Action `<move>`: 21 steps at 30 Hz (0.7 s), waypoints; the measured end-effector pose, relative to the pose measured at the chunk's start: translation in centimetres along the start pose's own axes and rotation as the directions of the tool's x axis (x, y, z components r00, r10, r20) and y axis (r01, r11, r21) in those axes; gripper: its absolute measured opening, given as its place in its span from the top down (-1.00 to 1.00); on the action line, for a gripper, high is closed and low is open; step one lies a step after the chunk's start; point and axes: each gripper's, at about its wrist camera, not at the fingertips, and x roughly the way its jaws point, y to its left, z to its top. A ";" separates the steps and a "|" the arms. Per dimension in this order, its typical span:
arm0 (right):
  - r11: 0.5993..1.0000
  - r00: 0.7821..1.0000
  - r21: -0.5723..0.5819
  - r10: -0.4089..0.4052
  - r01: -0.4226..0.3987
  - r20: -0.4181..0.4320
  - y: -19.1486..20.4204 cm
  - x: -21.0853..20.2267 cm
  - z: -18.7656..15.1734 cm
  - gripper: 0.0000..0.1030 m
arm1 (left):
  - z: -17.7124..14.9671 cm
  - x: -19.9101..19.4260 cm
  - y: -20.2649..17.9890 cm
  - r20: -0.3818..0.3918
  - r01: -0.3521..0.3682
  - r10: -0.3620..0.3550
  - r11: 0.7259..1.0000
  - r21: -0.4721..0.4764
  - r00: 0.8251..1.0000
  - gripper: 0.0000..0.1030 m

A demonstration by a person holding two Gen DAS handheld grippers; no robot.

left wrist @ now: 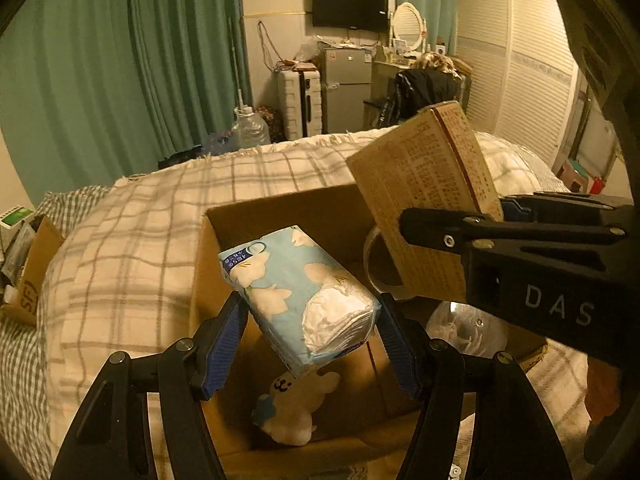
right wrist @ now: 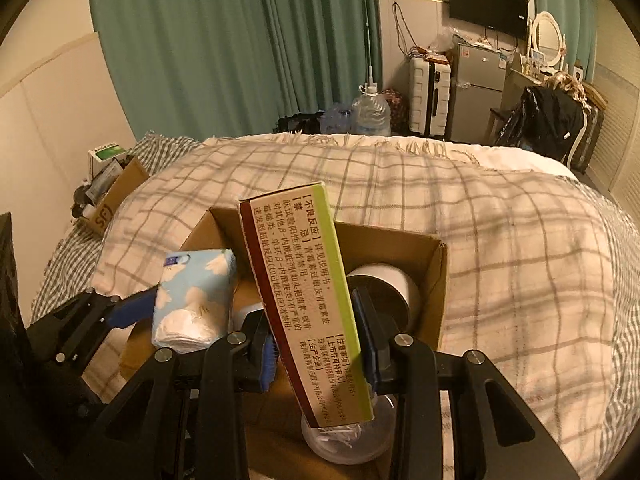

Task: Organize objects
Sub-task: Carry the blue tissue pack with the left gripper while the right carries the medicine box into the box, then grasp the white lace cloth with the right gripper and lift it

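In the left wrist view, the left hand-held gripper (left wrist: 312, 340) sits at the lower centre of the frame, and its blue pads press the two sides of a light blue soft pack of paper tissues with white flower print (left wrist: 296, 292), which hangs tilted above the open brown cardboard box (left wrist: 280, 208) on the bed with a cream plaid blanket (left wrist: 132, 240). Only this view shows the small white plush toy with a drawn face (left wrist: 292, 404) lying on the box floor, under the pack. At the right edge of the same frame, the right hand-held gripper (left wrist: 432, 232) is closed on a flat beige carton with dense printed text (left wrist: 424, 200). The right wrist view shows what the other hides: the carton (right wrist: 308, 300) has a green side and a dark red stripe, and it stands nearly upright between the blue pads of the right hand-held gripper (right wrist: 320, 340). Behind it, inside the box (right wrist: 436, 272), a white roll (right wrist: 396, 288) lies on its side, and a clear round plastic container (right wrist: 344, 440) is under the carton at the bottom of the frame. The tissue pack (right wrist: 192, 296) appears at the centre left.
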 end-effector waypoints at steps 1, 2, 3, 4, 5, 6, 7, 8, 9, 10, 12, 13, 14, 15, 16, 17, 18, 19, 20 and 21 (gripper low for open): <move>1.000 1.000 0.005 0.006 -0.006 0.001 0.0 0.0 0.0 0.34 | -0.1 -0.1 -0.2 0.000 0.003 -0.003 1.000 0.003 1.000 -0.32; 1.000 1.000 0.013 0.013 -0.013 0.004 -0.2 -0.1 -0.1 0.34 | -0.2 -0.2 -0.3 0.002 0.004 -0.004 1.000 0.005 1.000 -0.36; 1.000 1.000 0.018 0.014 -0.014 0.008 -0.2 -0.3 0.0 0.34 | -0.1 -0.4 -0.4 0.003 0.006 -0.006 1.000 0.008 1.000 -0.37; 1.000 1.000 0.023 0.013 -0.014 0.019 -0.2 -0.7 0.0 0.33 | -0.1 -0.6 -0.5 0.003 0.003 -0.003 1.000 0.011 1.000 -0.40; 1.000 1.000 0.025 0.010 -0.011 0.029 -0.2 -1.1 0.0 0.23 | 0.0 -1.0 -0.6 0.002 0.000 0.000 1.000 0.011 1.000 -0.44; 0.999 0.999 0.031 0.006 -0.007 0.044 -0.2 -1.8 0.0 0.14 | 0.1 -1.4 -0.6 0.000 -0.005 0.005 1.000 0.014 1.000 -0.48; 0.999 0.998 0.034 0.002 -0.004 0.058 -0.3 -2.6 0.1 -0.04 | 0.1 -2.0 -0.7 0.007 -0.012 0.012 1.000 0.018 1.000 -0.50; 0.999 0.997 0.035 0.000 -0.003 0.073 -0.3 -3.5 0.2 -0.13 | 0.1 -2.6 -0.8 0.016 -0.020 0.020 1.000 0.020 1.000 -0.62; 0.999 0.995 0.032 -0.008 0.005 0.095 -0.3 -4.7 0.2 -0.13 | 0.2 -3.4 -0.8 0.024 -0.029 0.028 0.999 0.024 0.999 -0.71; 0.999 0.994 0.030 -0.017 0.014 0.106 -0.3 -5.5 0.3 -0.14 | 0.1 -4.4 -0.7 0.037 -0.040 0.039 0.999 0.024 0.999 -0.76; 0.998 0.989 0.024 -0.053 0.051 0.139 -0.1 -8.0 0.3 -0.17 | 0.0 -6.1 -0.6 0.057 -0.053 0.052 0.998 0.016 0.997 -0.86; 0.998 0.985 0.025 -0.067 0.064 0.158 -0.1 -9.4 0.2 -0.26 | 0.0 -7.1 -0.5 0.066 -0.055 0.055 0.998 0.003 0.996 -0.88; 0.997 0.982 0.026 -0.074 0.071 0.173 -0.1 -10.5 0.1 -0.36 | 0.0 -7.9 -0.4 0.071 -0.056 0.056 0.998 -0.010 0.996 -0.91; 0.996 0.978 0.027 -0.089 0.086 0.187 0.0 -12.1 -0.1 -0.41 | -0.1 -8.8 -0.2 0.075 -0.055 0.057 0.998 -0.026 0.996 -0.94; 0.995 0.976 0.025 -0.101 0.098 0.194 0.1 -13.2 -0.3 -0.45 | -0.2 -9.7 0.1 0.081 -0.056 0.060 0.997 -0.045 0.995 -0.95; 0.994 0.973 0.019 -0.112 0.111 0.201 0.3 -14.2 -0.5 -0.49 | -0.4 -10.7 0.2 0.087 -0.061 0.066 0.996 -0.059 0.994 -0.97; 0.992 0.969 0.008 -0.128 0.130 0.213 0.6 -15.8 -1.0 -0.52 | -0.6 -11.7 0.4 0.095 -0.067 0.073 0.995 -0.069 0.993 -1.00; 0.990 0.965 0.001 -0.139 0.142 0.221 0.7 -16.7 -1.5 -0.58 | -1.0 -12.4 0.4 0.101 -0.072 0.080 0.994 -0.076 0.992 -1.00; 0.988 0.962 -0.008 -0.148 0.154 0.231 0.9 -17.6 -1.9 -0.64 | -1.4 -13.1 0.4 0.106 -0.081 0.090 0.993 -0.082 0.990 -1.00; 0.985 0.957 -0.020 -0.159 0.169 0.244 1.1 -18.9 -2.8 -0.67 | -1.8 -13.8 0.5 0.109 -0.088 0.097 0.992 -0.085 0.989 -1.00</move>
